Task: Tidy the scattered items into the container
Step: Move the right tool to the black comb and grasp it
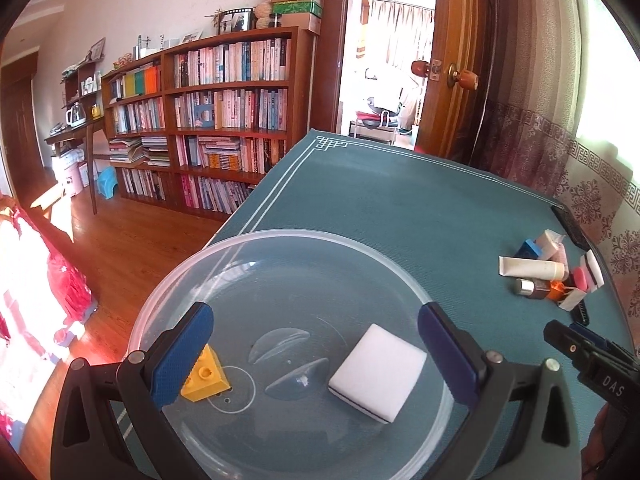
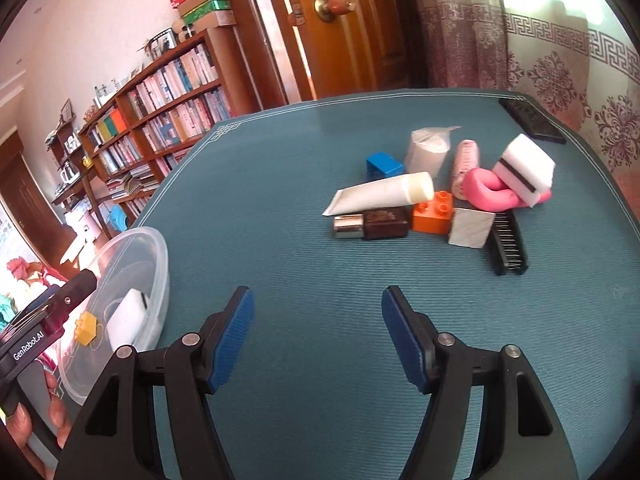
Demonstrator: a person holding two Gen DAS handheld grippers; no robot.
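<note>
Left wrist view. The right gripper's body (image 1: pixel 592 364) enters at the lower right edge, cut off by the frame; the letters "DAS" are readable on it. The left gripper (image 1: pixel 316 356) hangs over a clear plastic bowl (image 1: pixel 160 300), jaws spread wide with nothing between them. The bowl stands on a teal table mat (image 1: pixel 400 208) at the near left edge of the table. Inside the bowl lie a yellow toy brick (image 1: pixel 208 380), partly hidden behind the left finger, and a white sponge (image 1: pixel 378 372) with a dark stripe along its lower edge. The two are well apart. The remaining items form a pile (image 1: pixel 552 272) at the far right of the mat; at this distance the single pieces overlap and are hard to separate.

Right wrist view. The right gripper (image 2: pixel 318 336) is over bare mat, jaws wide and empty. At the lower left the left gripper's body shows the print "GenRobot.AI", with fingers of a hand (image 2: pixel 24 420) around it; most of the hand is cut off. The bowl sits at the left edge with the sponge and the yellow brick inside. In the pile: a white tube (image 2: pixel 380 196), a brown bottle (image 2: pixel 376 224) with a silver cap, an orange brick (image 2: pixel 434 214), a blue block (image 2: pixel 384 166), a black comb (image 2: pixel 508 244), a pink object (image 2: pixel 496 194) and a second striped sponge (image 2: pixel 524 170) resting on it. Text on the bottle is too small to read.
</note>
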